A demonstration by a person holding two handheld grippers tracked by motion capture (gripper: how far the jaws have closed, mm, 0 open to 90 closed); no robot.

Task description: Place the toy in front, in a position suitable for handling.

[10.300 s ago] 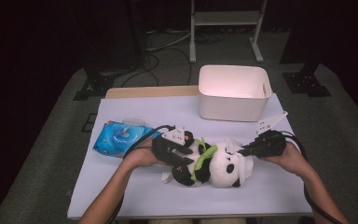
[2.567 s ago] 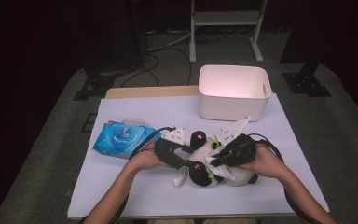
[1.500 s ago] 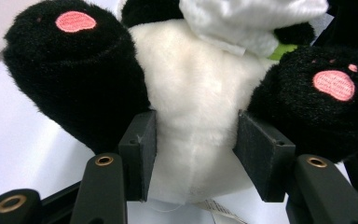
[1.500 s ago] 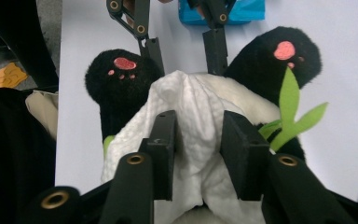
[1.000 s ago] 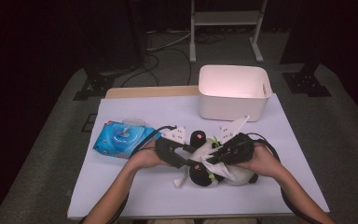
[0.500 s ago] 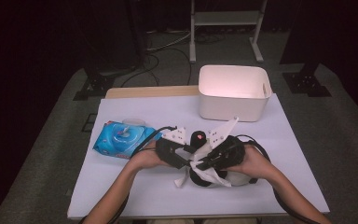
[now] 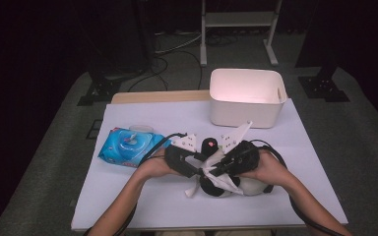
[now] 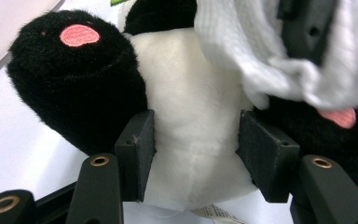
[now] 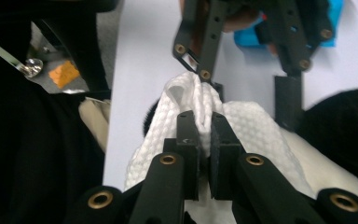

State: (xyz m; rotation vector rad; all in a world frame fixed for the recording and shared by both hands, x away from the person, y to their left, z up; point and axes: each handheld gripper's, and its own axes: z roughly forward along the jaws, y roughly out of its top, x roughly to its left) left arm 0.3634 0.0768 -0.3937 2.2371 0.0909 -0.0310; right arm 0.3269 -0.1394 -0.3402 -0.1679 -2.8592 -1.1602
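White wipe (image 9: 242, 126) pinched in our right gripper (image 9: 204, 135), now dragged left across panda (image 7: 236, 184) belly versus a second ago. Left gripper (image 8: 193, 149) clamps panda torso, pinning it on table (image 7: 142, 201). We judge wiping underway; tub (image 7: 246, 96) unused.

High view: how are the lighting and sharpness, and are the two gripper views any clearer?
High view: dark surroundings, table lit, white bin glowing pinkish, slightly soft. Left gripper view: plush panda sharp, wipe blurred. Right gripper view: wipe weave crisp at the jaws, background soft.
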